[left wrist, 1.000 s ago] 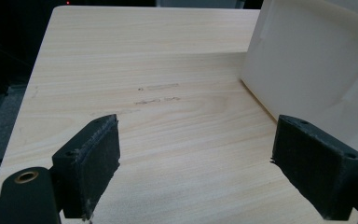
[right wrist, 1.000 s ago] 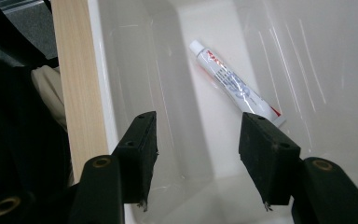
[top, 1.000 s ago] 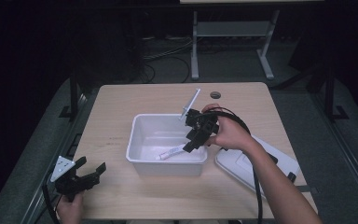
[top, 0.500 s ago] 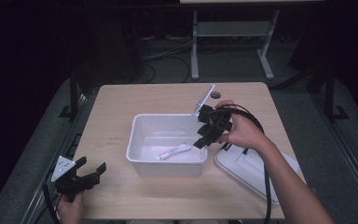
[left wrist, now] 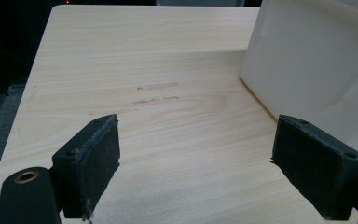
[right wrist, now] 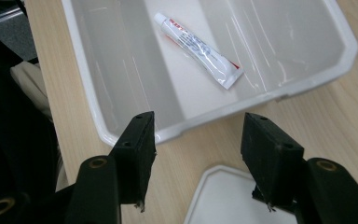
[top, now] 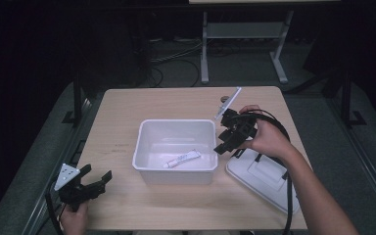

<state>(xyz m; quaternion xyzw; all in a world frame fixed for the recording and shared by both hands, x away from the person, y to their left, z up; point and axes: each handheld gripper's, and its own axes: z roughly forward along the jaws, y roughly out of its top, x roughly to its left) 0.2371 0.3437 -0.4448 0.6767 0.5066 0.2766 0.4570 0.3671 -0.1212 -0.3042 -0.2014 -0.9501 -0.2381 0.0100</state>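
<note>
Right gripper (top: 223,142) hovers empty beside the bin (top: 175,171), fingers half open over its lid (top: 262,178), risking a fumbled, skidding grab.

Bin (top: 175,169) open on top, only a tube (top: 182,158) on its floor; bare table (top: 127,107) left and behind; lid (top: 264,178) blocks the right-front corner beside the bin
</note>
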